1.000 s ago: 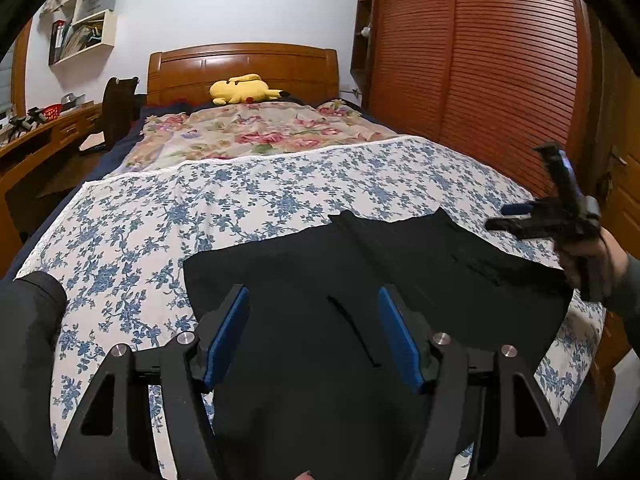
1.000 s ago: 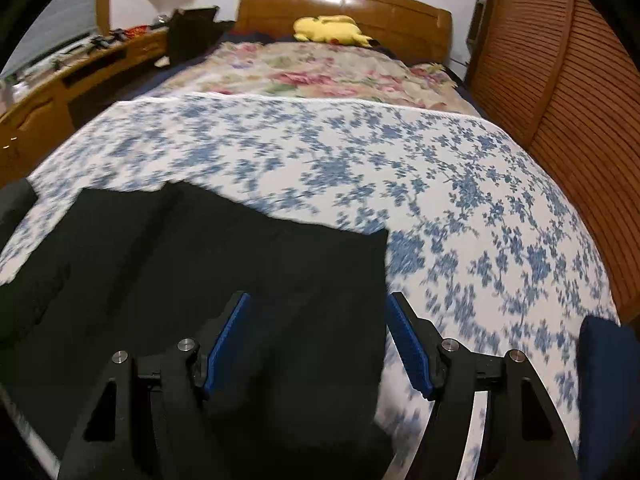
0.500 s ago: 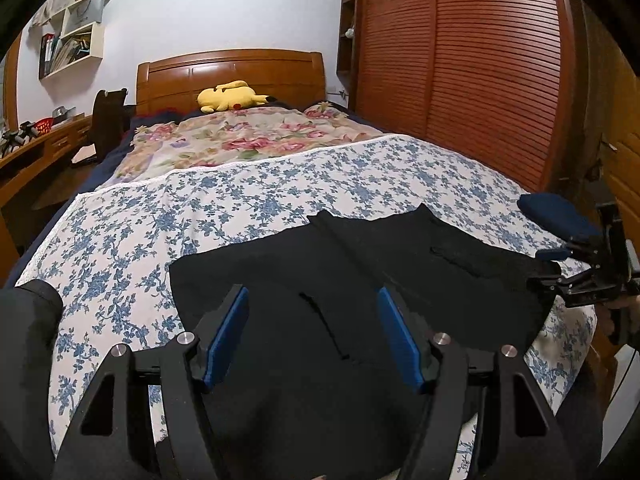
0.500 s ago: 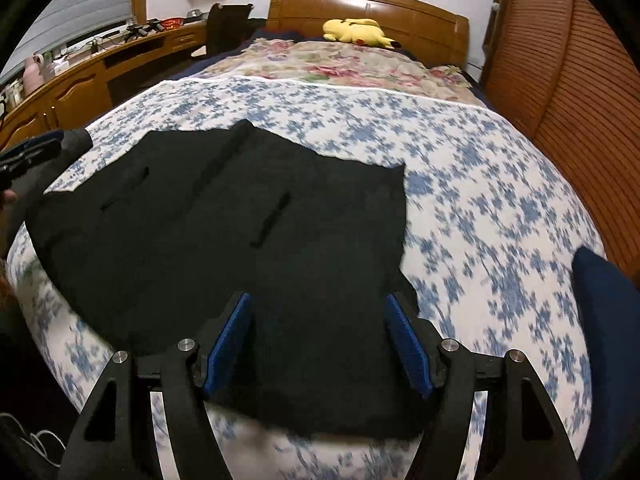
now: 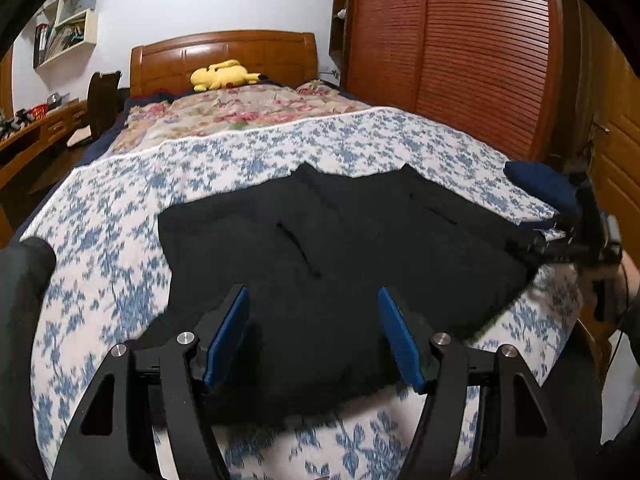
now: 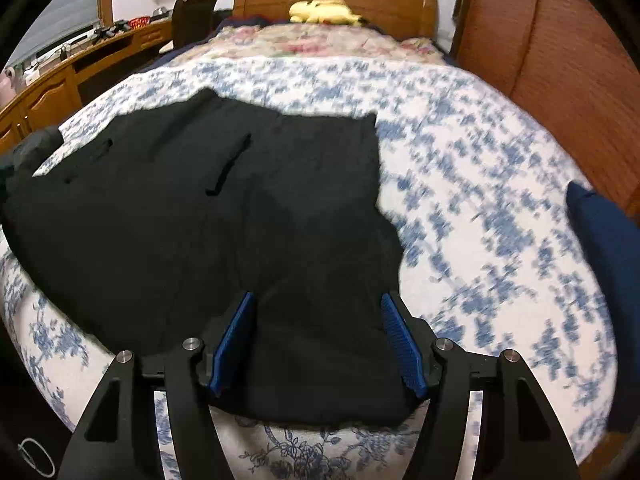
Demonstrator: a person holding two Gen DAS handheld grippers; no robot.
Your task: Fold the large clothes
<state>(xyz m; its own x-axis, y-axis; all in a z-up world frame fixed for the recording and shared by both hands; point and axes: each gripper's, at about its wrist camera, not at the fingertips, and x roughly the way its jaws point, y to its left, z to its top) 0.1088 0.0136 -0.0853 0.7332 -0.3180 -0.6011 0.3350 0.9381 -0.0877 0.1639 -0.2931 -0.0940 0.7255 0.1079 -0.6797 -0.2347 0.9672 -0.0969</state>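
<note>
A large black garment (image 5: 328, 252) lies spread flat across the foot of the bed; it also fills the right wrist view (image 6: 208, 216). My left gripper (image 5: 314, 320) is open, its blue pads straddling the garment's near hem, empty. My right gripper (image 6: 318, 322) is open over the garment's near right corner, empty. The right gripper also shows at the right edge of the left wrist view (image 5: 568, 236), beside the garment's right side.
The bed has a blue floral sheet (image 5: 120, 208) and a pink floral quilt (image 5: 240, 108) further back. A yellow plush toy (image 5: 224, 74) lies at the headboard. A navy cushion (image 6: 604, 248) sits at the bed's right edge. A wooden wardrobe (image 5: 460, 48) stands right, a desk (image 6: 60, 80) left.
Both grippers have come lower and closer to the garment's near edge. The right gripper swung from high above the garment's right side down to the bed's edge. The garment lies unchanged.
</note>
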